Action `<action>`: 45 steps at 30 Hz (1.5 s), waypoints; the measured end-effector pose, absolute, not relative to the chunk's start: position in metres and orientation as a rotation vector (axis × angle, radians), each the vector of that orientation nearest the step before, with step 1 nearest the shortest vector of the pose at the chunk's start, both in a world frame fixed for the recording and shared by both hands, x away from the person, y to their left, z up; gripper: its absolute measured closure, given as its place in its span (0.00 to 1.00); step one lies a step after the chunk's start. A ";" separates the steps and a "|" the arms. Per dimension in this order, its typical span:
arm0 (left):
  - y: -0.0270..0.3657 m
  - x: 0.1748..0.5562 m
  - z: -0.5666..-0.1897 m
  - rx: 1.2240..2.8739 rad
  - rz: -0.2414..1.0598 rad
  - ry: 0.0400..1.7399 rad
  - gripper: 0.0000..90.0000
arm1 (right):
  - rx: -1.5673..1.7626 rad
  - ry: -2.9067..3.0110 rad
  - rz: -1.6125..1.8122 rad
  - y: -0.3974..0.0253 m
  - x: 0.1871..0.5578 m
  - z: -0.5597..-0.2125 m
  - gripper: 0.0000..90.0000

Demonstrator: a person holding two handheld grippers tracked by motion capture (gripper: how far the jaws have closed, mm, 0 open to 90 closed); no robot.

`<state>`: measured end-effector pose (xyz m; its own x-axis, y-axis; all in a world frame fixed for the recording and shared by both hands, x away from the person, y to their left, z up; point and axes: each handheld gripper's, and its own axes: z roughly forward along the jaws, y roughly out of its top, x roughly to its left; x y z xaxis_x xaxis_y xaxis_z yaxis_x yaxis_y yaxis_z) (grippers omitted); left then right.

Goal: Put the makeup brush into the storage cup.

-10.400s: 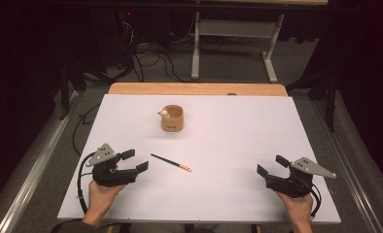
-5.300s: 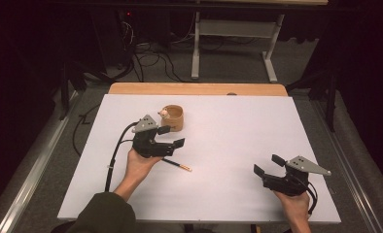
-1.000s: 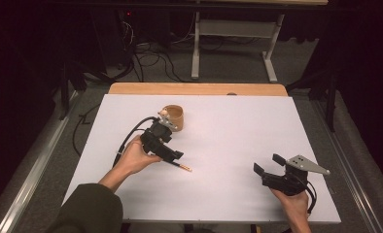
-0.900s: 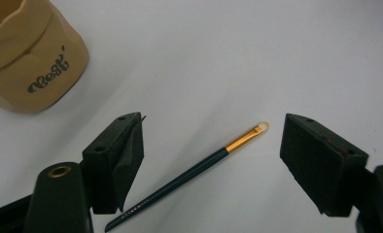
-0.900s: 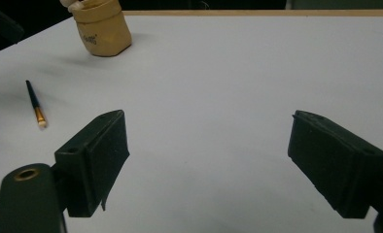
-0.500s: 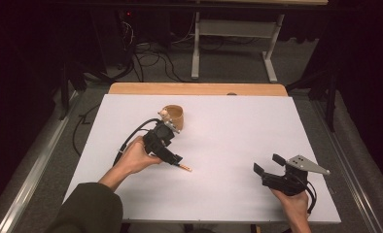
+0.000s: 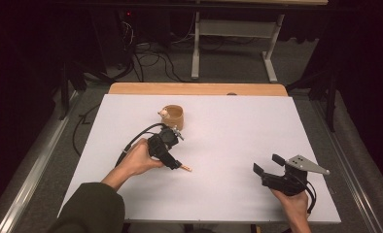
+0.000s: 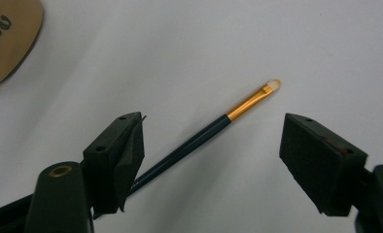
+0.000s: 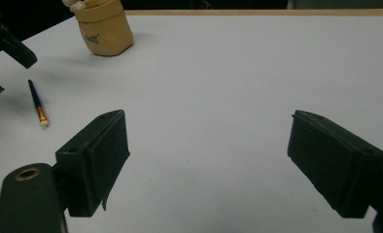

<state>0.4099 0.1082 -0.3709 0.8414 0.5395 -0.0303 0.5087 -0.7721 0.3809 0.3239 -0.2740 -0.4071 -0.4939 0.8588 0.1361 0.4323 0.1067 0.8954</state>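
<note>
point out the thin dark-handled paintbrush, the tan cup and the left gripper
thin dark-handled paintbrush [image 8: 199, 139], left gripper view, mid handle
tan cup [image 7: 173, 116], high view, side wall
left gripper [image 8: 211, 145], left gripper view, midway between its open jaws

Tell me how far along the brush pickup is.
Done: the left gripper is down over the brush, jaws open, one on either side of the dark handle. In hand: nothing gripped yet; the brush lies flat on the white table. Left: shut on the handle and lift, probably toward the tan cup. The right gripper waits open, well away.
</note>
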 end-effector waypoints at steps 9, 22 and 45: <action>0.102 0.412 -0.384 2.692 0.096 0.776 0.27 | 1.252 1.972 1.360 -0.274 0.324 -0.407 0.19; 0.097 0.413 -0.396 2.747 0.100 0.773 0.29 | 1.246 1.981 1.363 -0.274 0.324 -0.407 0.19; 0.096 0.414 -0.402 2.769 0.097 0.797 0.46 | 1.238 1.986 1.375 -0.273 0.324 -0.407 0.19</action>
<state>0.4141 0.0955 -0.4016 0.8476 0.5306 -0.0069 0.5134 -0.8166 0.2637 0.3239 -0.2734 -0.4067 -0.5126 0.8474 0.1383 0.4276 0.1123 0.8970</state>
